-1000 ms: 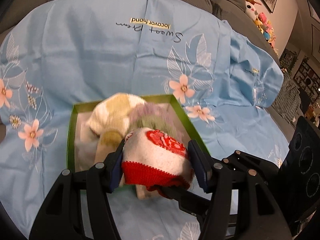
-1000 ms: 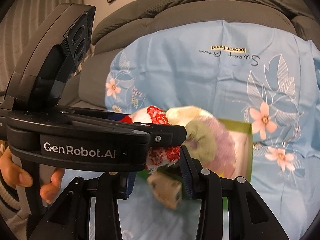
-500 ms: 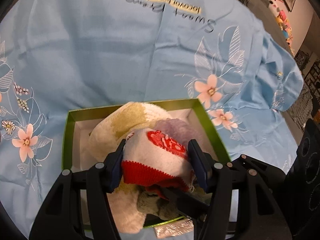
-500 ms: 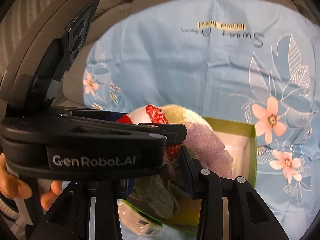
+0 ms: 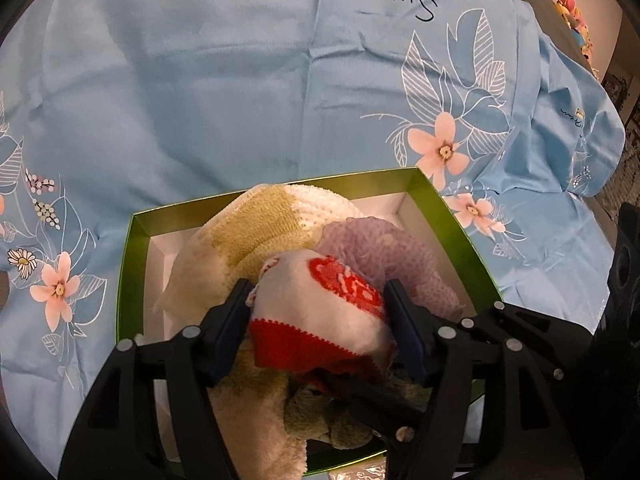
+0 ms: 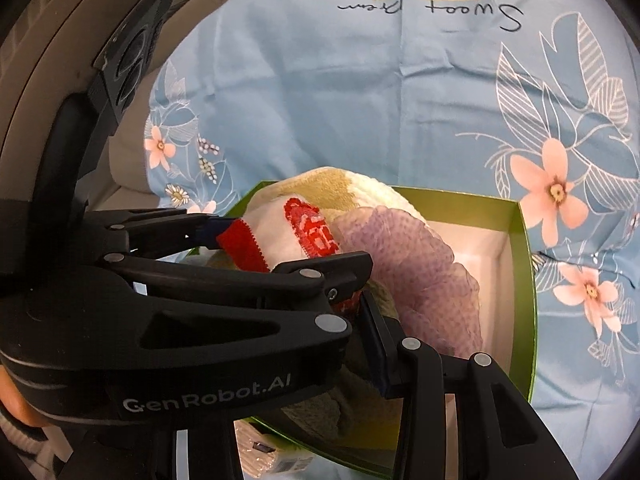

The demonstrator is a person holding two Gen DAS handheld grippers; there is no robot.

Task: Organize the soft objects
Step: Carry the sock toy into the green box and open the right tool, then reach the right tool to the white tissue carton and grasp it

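Observation:
My left gripper [image 5: 320,316] is shut on a white sock with a red cuff and red pattern [image 5: 320,312], held over a green box [image 5: 452,216]. The box holds a cream and yellow knit piece [image 5: 264,220], a lilac knit piece [image 5: 384,240] and a grey-green one [image 5: 320,416]. In the right wrist view the left gripper [image 6: 280,256] crosses in front with the sock [image 6: 288,232] above the box [image 6: 524,280]. My right gripper [image 6: 352,344] sits just behind it; only its right finger [image 6: 376,344] shows, so its state is unclear.
The box rests on a light blue floral cloth [image 5: 240,100] spread over a grey sofa [image 6: 132,168]. A clear plastic packet [image 6: 264,452] lies by the box's near edge. Plush toys [image 5: 576,16] stand far right.
Both grippers have moved forward and down over the box. The left gripper still holds the sock, now lower among the knit pieces.

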